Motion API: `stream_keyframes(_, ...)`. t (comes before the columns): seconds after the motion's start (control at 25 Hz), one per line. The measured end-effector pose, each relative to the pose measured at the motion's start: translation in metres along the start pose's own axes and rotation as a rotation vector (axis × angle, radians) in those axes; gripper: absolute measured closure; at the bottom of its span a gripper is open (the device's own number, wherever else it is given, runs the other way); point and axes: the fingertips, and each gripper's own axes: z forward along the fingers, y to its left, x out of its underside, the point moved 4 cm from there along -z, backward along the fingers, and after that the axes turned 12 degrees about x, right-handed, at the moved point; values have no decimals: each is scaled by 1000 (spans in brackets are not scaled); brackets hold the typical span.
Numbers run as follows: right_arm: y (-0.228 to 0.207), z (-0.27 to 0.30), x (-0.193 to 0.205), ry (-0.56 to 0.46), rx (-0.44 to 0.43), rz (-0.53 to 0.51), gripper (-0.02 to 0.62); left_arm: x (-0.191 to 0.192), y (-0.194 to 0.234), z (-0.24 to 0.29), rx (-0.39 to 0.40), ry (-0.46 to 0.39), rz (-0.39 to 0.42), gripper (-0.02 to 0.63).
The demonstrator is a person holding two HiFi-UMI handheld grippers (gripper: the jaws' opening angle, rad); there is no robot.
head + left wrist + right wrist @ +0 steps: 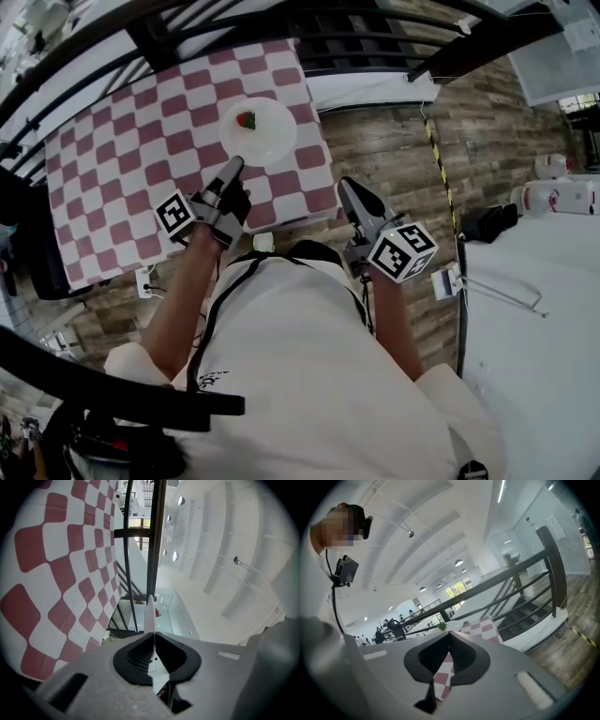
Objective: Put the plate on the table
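The left gripper (232, 169) pinches its jaws on the rim of the white plate (267, 131), near the checkered table's (141, 150) right edge. The right gripper (349, 192) is closed on nothing, just off that table's near edge.

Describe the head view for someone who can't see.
Seen from above, a person's left tongs grip a white plate by its rim over a red-checked table, a red berry on it. The right tongs hang shut over the wood floor.
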Motion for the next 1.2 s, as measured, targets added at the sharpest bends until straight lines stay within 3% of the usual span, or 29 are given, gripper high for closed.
stream_keyframes(0.52, -20, 28, -7, 56, -35, 0, 588, -11, 28, 20, -18, -37, -4, 586)
stream_keyframes(1.2, -72, 120, -49, 220, -222, -113, 588, -31, 90, 72, -8, -184, 44, 586)
